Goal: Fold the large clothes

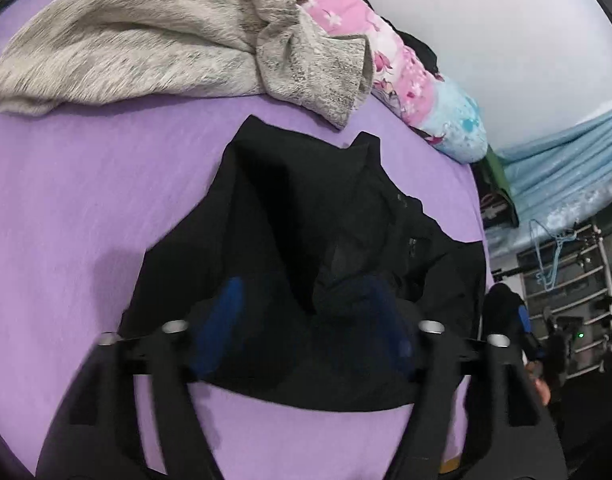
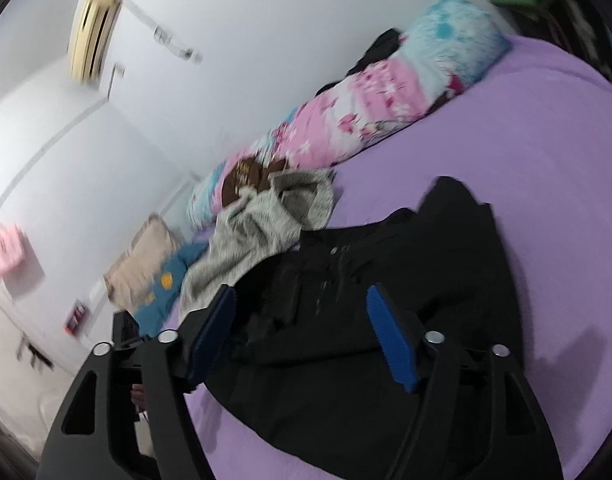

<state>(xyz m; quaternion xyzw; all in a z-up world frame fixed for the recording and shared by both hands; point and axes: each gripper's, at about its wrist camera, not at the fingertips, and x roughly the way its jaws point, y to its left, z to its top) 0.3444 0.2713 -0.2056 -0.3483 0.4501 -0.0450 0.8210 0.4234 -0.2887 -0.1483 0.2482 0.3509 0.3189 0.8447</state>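
Black jacket [image 1: 306, 216] on purple bedsheet [image 1: 86, 200], both tongs [image 1: 302, 320] [image 2: 302, 332] apart above it, air conditioner [image 2: 92, 36] only in right view.

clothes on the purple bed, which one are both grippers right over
The black jacket, spread across the purple sheet beneath both open grippers. The fuzzy grey-beige garment lies crumpled farther off, by the floral pink-and-blue bolster.

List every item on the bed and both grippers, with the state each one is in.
black jacket: lying on the purple sheet, partly folded, not gripped
grey sweater: crumpled, unfolded
floral quilt: rolled along the wall
left gripper: open, over the jacket
right gripper: open, over the jacket
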